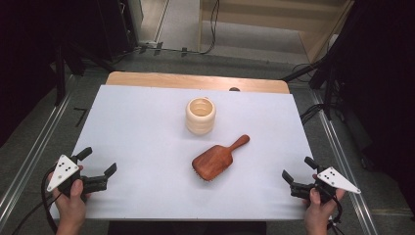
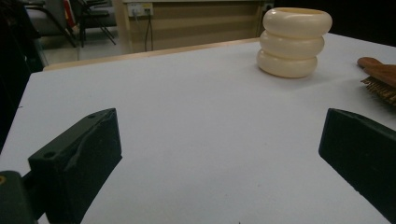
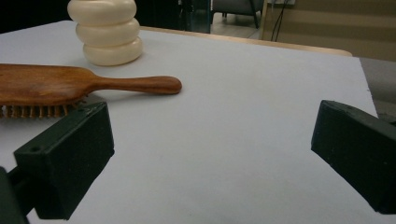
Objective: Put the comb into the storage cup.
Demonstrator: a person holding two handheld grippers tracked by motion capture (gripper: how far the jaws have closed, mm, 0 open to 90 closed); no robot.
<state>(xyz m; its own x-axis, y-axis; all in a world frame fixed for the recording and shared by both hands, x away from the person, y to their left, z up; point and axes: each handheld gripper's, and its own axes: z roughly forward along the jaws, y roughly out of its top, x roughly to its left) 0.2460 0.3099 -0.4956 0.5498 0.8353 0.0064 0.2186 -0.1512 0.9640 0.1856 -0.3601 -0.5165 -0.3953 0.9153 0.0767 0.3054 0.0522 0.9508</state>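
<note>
A cream ribbed cup (image 1: 200,115) stands upright near the middle of the white table cover (image 1: 142,127). A wooden hairbrush (image 1: 219,157) lies bristles down just in front of it, handle pointing toward the far right. My left gripper (image 1: 100,162) rests at the near left corner, open and empty; its own view shows the cup (image 2: 293,41) far ahead and the brush's edge (image 2: 380,79) at the right. My right gripper (image 1: 298,169) sits at the near right corner, open and empty; ahead of it lie the brush (image 3: 70,86) and the cup (image 3: 106,31).
The wooden tabletop edge (image 1: 195,81) shows beyond the cover at the far side. Metal rails (image 1: 29,156) run along both sides of the table on the floor. Cables (image 1: 313,110) and dark stands lie past the right edge.
</note>
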